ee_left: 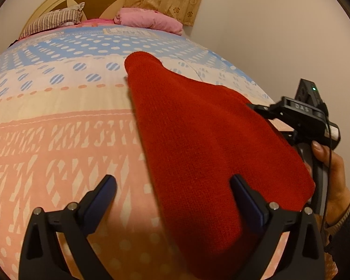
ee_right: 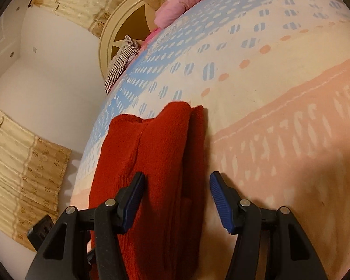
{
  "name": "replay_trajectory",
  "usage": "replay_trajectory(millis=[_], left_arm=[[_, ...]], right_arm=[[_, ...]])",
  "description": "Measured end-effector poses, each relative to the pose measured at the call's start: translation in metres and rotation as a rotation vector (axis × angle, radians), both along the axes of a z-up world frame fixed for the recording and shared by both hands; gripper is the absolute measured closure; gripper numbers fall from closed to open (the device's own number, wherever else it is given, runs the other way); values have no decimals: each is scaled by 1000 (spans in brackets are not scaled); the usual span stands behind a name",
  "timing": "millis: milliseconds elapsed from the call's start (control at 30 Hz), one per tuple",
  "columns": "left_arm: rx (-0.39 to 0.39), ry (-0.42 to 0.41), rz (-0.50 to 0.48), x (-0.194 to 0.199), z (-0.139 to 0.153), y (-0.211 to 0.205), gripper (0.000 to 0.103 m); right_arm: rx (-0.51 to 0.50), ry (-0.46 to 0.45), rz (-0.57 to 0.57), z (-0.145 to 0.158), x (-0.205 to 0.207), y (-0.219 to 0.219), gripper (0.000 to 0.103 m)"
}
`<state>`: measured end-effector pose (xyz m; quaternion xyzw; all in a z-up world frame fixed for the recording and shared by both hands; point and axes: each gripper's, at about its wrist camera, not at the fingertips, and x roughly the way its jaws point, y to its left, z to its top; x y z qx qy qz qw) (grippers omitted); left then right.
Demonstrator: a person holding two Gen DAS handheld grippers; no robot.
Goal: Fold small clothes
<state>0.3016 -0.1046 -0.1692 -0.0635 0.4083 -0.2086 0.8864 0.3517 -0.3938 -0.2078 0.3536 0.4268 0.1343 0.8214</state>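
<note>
Sweater, red, folded on bedspread, both claws apart.

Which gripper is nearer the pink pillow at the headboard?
Cannot tell. Both the left gripper and the right gripper are at the red knit garment, far down the bed from the pink pillow.

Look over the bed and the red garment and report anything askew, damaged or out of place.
Nothing stands out. The red knitted garment lies folded lengthwise in a long strip on the patterned pink, cream and blue bedspread, layers roughly stacked, one lower layer edge peeking out along the side. No tears or stains show.
</note>
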Motion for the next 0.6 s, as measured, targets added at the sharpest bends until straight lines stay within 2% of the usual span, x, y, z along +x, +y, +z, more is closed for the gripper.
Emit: replay_trajectory(millis=[100,233,333,533,600], left_arm=[[-13,-1,-14,0,0,0,5],[-49,-5,-58,-3,2,-2,19],[-55,-11,-86,-5,3,-6,30],[-43,-16,-95,-7,7,-9,38],[-31,-12,-98,-7,9,-10,44]], right_arm=[[5,-1,15,-1,9,5,46],[3,2,61,-4,19,16,60],[12,-6,75,-6,19,18,67],[8,-31,70,-7,15,19,70],[-6,-43,67,-6,14,22,71]])
